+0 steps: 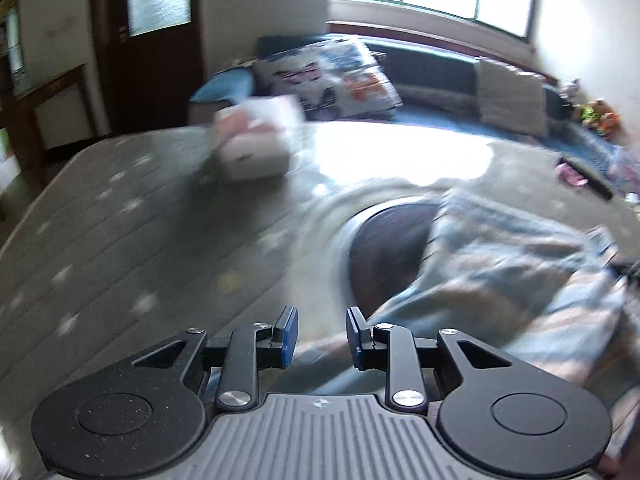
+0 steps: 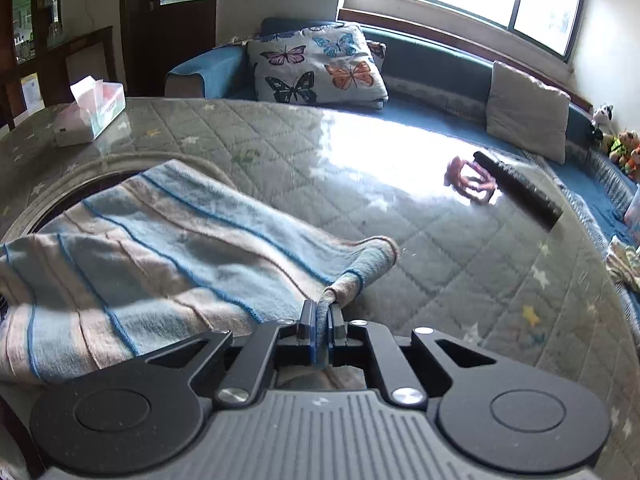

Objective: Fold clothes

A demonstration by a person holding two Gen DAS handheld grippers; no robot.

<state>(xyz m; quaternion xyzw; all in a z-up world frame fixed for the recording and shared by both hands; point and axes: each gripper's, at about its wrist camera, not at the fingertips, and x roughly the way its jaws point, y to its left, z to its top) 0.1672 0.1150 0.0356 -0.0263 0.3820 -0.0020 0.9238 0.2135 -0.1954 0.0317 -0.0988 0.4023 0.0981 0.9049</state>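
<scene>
- Right tongs [image 2: 320, 334] clamped tight on a bunched corner of the striped blue-and-beige cloth [image 2: 160, 248], with fabric pinched between both blue pads.
- Rest of that cloth spread leftward over the quilted grey tabletop [image 2: 420, 240], draped partly across a dark round opening [image 2: 68, 204]; near edge cut off by the tongs' body.
- Left tongs [image 1: 322, 338] parted narrowly, nothing between the pads, poised just above the near edge of the cloth [image 1: 500, 272].
- Left wrist view heavily smeared by motion: stripes blurred, right side of the cloth cut off at the frame edge.
- Tissue box [image 2: 92, 114] at the far left of the tabletop, sharp in the right wrist view, only a pale smudge in the left [image 1: 256, 144].
- Dark bar-shaped object [image 2: 516, 188] and a pinkish item [image 2: 470, 180] lay touching near the glare patch; neither identifiable.
- Butterfly cushion [image 2: 320, 66] and grey cushion [image 2: 528, 110] on the blue sofa [image 2: 432, 64] behind.
- Soft toys [image 2: 624, 144] at far right, partly cropped.
</scene>
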